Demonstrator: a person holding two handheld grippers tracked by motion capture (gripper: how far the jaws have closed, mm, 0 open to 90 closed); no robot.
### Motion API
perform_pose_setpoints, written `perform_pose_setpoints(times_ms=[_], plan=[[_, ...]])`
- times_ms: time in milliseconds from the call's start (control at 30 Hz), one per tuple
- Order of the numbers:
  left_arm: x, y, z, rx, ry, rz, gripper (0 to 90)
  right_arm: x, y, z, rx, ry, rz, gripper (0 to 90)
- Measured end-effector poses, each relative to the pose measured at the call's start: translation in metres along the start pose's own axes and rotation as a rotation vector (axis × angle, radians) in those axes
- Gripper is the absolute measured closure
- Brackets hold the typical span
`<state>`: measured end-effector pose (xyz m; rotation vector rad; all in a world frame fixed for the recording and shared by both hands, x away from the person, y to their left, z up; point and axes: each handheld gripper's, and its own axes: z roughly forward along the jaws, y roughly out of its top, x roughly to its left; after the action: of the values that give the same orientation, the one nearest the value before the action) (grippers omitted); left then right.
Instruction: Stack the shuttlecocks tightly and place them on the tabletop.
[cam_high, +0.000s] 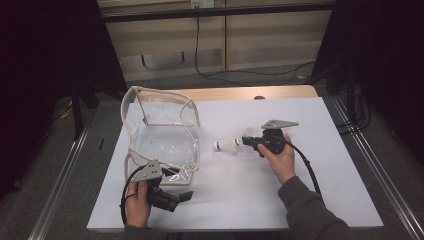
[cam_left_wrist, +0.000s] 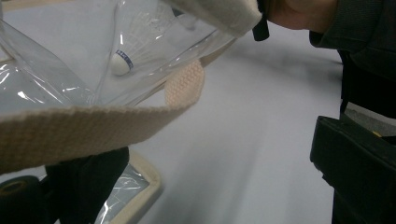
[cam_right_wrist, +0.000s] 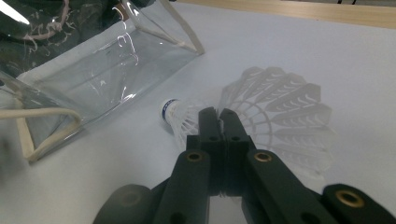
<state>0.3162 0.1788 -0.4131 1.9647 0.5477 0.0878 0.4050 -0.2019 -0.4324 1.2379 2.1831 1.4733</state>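
Two tools are working: your right tool (cam_right_wrist: 219, 116) is pinching the white feathered shuttlecock (cam_right_wrist: 261, 116), your left tool (cam_high: 172, 197) is clamping the clear plastic bag's beige strap (cam_left_wrist: 84, 128). You're risking crushed feathers if squeezing harder.

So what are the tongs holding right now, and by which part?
Right tongs pinch the white feathered shuttlecock by its feather skirt. Left tongs' hold cannot be told.

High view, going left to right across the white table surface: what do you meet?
left gripper at the near edge → clear bag with beige trim → shuttlecock, cork toward the bag → right gripper, jaws shut on the shuttlecock's feathers → the person's right hand.
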Motion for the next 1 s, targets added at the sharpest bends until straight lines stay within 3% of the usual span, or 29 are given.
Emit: perform_pose_setpoints(times_ms=[733,1000], plan=[[0.0,0.0,0.0,0.0,-0.001,-0.002,4.6,0.0,-0.002,0.007,0.016,0.005,-0.003,89.3],[0.0,0.0,0.0,-0.001,0.0,-0.002,4.6,0.001,-0.007,0.011,0.07,-0.007,-0.023,85.7]])
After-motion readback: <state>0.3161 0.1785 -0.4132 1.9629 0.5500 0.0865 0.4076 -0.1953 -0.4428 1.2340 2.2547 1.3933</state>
